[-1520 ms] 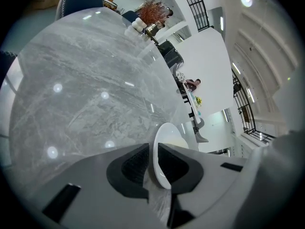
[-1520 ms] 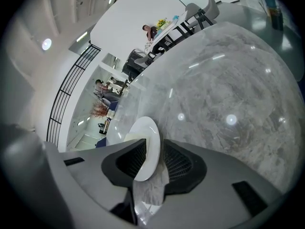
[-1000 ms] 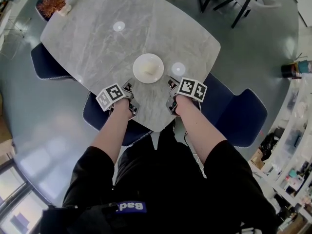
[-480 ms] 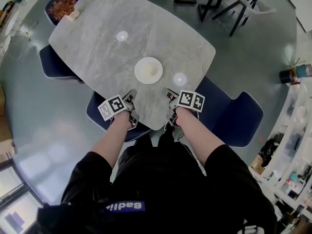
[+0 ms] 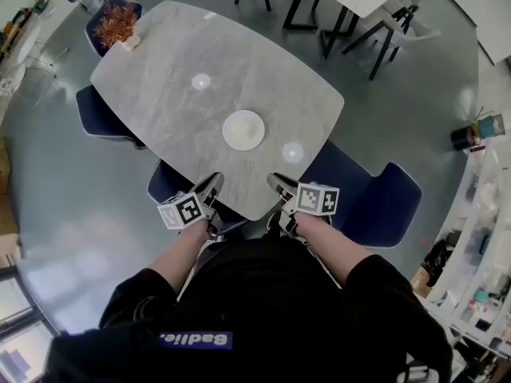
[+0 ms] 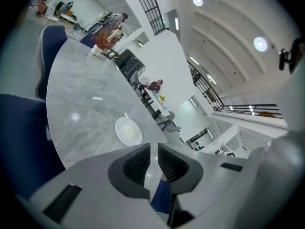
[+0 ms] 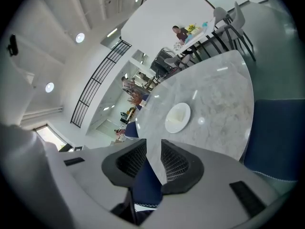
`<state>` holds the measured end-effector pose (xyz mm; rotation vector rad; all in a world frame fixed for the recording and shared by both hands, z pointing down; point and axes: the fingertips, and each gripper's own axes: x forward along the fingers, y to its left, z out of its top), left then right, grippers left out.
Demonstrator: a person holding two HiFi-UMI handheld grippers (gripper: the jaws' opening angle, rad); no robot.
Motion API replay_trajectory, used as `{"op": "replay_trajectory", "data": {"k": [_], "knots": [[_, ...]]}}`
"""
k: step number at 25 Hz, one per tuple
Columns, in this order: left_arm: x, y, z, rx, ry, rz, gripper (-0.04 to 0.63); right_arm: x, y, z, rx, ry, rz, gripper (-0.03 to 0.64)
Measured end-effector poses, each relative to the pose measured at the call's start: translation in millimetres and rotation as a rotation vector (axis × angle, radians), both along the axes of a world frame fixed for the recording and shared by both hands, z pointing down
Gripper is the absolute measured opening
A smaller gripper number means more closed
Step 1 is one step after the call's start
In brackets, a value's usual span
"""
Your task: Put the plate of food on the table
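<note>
One white plate sits flat on the grey marbled table, a little in from the near edge and well apart from both grippers. It holds a small pale piece of food at its middle, and what kind of food it is cannot be told. At the far corner of the table a small light pot holds a tuft of dry reddish-brown stems. On the floor to the right stands a dark tub with something teal beside it, its contents too small to make out. The left gripper and the right gripper hang just off the near table edge, over the blue chairs, with jaws pointing toward the plate. In each gripper view the ribbed black pads are released, parted by a narrow gap with only table and chair showing through, grasping nothing. Each gripper carries a cube with black-and-white square markers. The only lettering is white print on a blue strip across the person's dark top, which is not legible from this angle.
</note>
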<state>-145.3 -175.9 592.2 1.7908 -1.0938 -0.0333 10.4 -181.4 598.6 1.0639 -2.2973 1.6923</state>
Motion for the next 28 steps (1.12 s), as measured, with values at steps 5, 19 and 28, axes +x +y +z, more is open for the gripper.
{"op": "replay_trajectory", "data": {"k": [5,19,28], "knots": [[19.2,11.1,-52.3,0.164,-0.001,0.092,0.046,1.9,15.2,-45.5,0.181,0.001,-0.068,0.098],[64.1,57.2,-183.8,0.674,-0.158,0.440,0.040,-51.9,67.8,-163.2,0.747,0.070,-0.461,0.064],[81.9,76.0,-178.3,0.718,-0.177,0.557,0.009,-56.3,76.7,-184.4,0.860,0.073,-0.480,0.012]]}}
